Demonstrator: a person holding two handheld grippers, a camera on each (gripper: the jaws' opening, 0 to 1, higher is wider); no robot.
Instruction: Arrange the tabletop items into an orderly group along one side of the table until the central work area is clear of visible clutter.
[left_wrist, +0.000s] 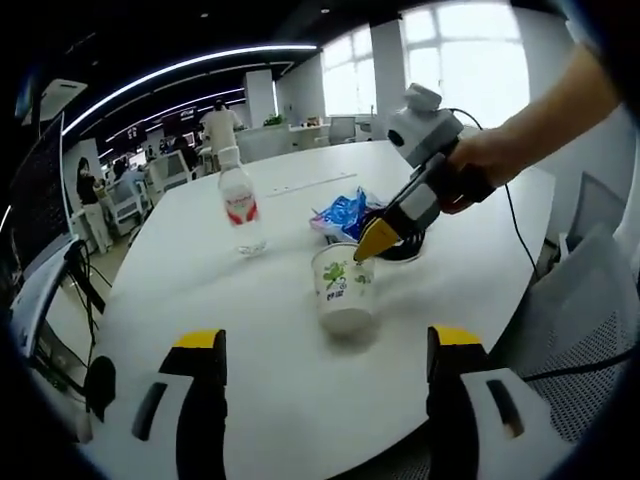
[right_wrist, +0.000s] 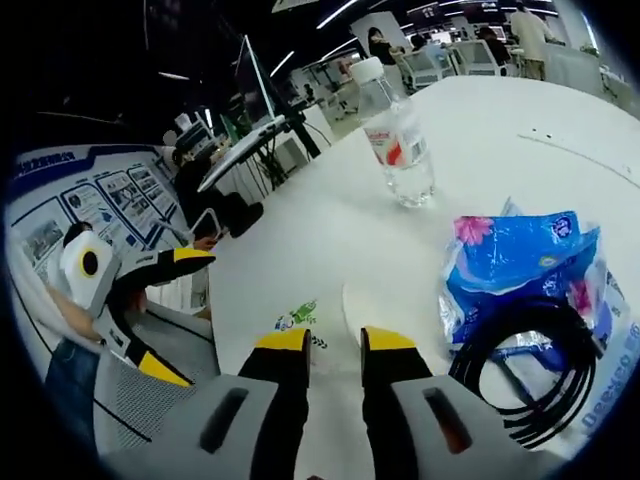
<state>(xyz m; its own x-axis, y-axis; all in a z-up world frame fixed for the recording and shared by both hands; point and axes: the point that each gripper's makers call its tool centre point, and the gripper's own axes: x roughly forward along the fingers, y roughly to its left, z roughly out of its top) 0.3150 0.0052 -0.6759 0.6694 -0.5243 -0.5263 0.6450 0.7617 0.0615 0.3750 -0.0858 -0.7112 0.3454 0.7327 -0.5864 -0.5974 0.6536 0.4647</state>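
A white paper cup (left_wrist: 345, 285) with green print stands upright on the round white table (left_wrist: 250, 330). My right gripper (left_wrist: 378, 238) comes in from the right, held by a hand, its yellow tips at the cup's rim. In the right gripper view, the right gripper (right_wrist: 335, 340) has its jaws drawn close astride the cup's wall (right_wrist: 300, 316), one outside and one inside. My left gripper (left_wrist: 328, 338) stands wide open just short of the cup, holding nothing; it also shows at the left (right_wrist: 170, 310). A water bottle (left_wrist: 240, 205) (right_wrist: 398, 140), a blue tissue pack (left_wrist: 343, 212) (right_wrist: 520, 255) and a black cable coil (right_wrist: 520, 360) lie behind the cup.
A mesh office chair (left_wrist: 590, 310) stands off the table's right edge. A monitor (left_wrist: 40, 190) and a stand are at the left. Bare tabletop stretches to the left of the bottle and beyond the tissue pack. People and desks are far behind.
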